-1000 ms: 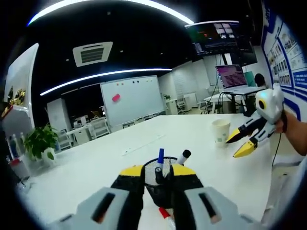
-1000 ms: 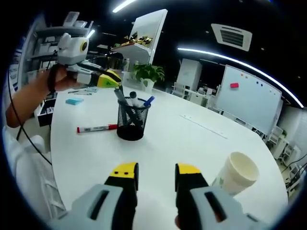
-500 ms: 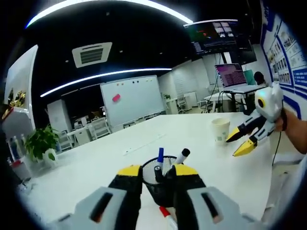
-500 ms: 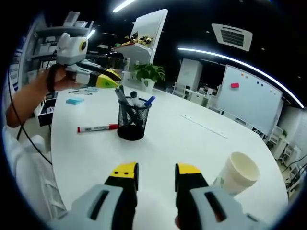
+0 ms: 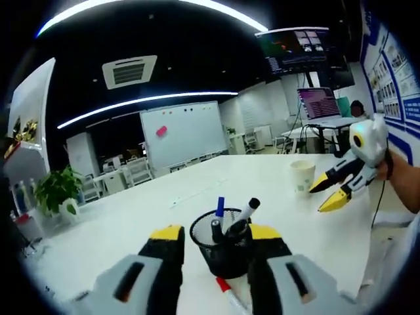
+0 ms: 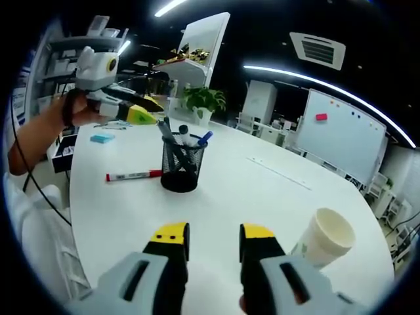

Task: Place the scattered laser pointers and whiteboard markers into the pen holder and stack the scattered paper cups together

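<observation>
One red marker [image 6: 132,176] flat, lengthwise beside holder [image 6: 179,168].

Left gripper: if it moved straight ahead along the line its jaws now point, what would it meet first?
Most likely the black mesh pen holder: in the left gripper view it stands on the white table directly between and just beyond the open jaws of the left gripper. Depth is hard to judge; the gripper may be slightly above it.

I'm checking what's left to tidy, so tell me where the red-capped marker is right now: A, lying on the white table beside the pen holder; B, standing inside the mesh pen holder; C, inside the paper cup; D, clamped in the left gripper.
A: in the right gripper view the red-capped marker lies flat on the white table, just beside the black mesh pen holder, touching neither gripper.
</observation>
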Demonstrator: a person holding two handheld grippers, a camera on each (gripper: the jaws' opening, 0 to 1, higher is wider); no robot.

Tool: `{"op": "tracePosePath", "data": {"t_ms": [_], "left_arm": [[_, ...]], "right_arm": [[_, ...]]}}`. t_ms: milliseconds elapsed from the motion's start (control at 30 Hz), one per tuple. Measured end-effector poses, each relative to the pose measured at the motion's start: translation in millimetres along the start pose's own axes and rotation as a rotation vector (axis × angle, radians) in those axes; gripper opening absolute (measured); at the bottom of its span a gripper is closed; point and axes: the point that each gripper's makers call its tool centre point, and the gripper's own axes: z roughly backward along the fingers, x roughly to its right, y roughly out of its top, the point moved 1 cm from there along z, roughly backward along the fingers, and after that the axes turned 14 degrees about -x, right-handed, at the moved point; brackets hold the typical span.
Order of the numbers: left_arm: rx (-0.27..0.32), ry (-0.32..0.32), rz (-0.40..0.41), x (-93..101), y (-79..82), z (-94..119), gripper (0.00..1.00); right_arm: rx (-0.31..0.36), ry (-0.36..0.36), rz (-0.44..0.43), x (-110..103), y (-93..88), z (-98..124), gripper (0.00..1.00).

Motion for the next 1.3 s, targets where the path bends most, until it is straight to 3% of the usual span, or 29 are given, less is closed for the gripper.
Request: {"op": "tracePosePath", "data": {"t_ms": [100,867,1300], "left_arm": [[-0.041,-0.005,-0.031,5.4,-8.5,-5,0.51],[-0.094,-0.028,-0.023,16.5,-31.5,-5,0.5],[-0.156,-0.016,-0.006,20.6,-51.7,0,0.46]], "right_arm": [[0.002,0.001,0.0,0,0.5,0,0.3],[0.002,-0.001,-0.003,1,0.5,0,0.3],[0.007,-0.002,0.002,2,2.9,1,0.3]]}}
